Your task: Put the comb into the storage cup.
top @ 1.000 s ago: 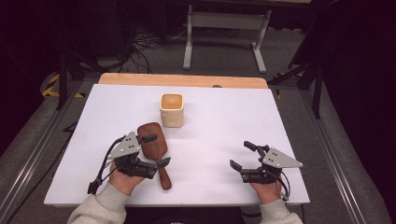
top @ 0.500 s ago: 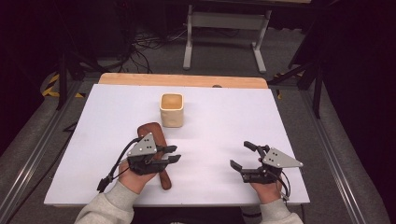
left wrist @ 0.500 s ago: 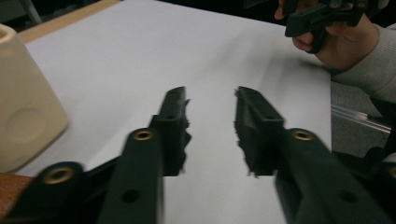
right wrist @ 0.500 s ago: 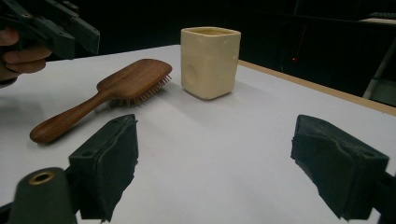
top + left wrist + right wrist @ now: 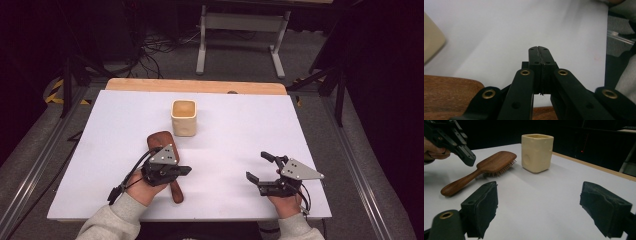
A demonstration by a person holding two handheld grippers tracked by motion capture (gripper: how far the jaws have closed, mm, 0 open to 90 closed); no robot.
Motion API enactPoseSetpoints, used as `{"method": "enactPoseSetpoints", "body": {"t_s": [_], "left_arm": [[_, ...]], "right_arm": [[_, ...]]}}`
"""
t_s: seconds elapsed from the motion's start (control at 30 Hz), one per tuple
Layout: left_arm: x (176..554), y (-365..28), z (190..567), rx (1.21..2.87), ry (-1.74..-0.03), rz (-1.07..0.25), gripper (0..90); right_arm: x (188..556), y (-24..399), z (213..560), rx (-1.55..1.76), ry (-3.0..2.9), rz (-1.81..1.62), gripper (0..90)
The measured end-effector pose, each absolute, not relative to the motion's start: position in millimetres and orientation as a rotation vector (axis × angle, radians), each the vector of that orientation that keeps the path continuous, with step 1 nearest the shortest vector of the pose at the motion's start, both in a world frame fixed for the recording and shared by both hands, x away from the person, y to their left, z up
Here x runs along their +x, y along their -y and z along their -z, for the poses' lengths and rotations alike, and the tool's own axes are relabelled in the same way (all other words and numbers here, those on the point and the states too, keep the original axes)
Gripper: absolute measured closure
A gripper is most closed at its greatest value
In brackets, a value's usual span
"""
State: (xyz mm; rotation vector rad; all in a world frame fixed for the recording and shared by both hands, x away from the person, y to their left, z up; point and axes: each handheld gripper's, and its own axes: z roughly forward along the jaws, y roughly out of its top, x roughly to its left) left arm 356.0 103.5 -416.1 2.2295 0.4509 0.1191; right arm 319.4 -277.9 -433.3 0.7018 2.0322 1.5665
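The bench is bright and evenly lit from above, the room around it dark. Shadows are soft. In the left gripper view the cup is blurred.

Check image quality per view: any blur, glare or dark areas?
High view: white table evenly lit, surroundings nearly black, soft overall. Left gripper view: cup at the left edge blurred, left gripper shut and fairly sharp, hairbrush wood soft. Right gripper view: hairbrush and cup crisp, right gripper pads near the lens softer, background dark.
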Motion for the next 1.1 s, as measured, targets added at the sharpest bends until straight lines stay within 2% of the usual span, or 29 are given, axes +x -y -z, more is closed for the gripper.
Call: {"method": "enactPoseSetpoints", "body": {"t_s": [0.57,1.1], "left_arm": [[363,-90,432,2.502,-0.529,-0.049,90.0],[358,-97,437,2.626,-0.530,-0.065,90.0]], "right_arm": [[320,278,434,0.700,-2.036,-1.564,15.1],[320,278,434,0.702,-2.042,-1.563,15.2]]}}
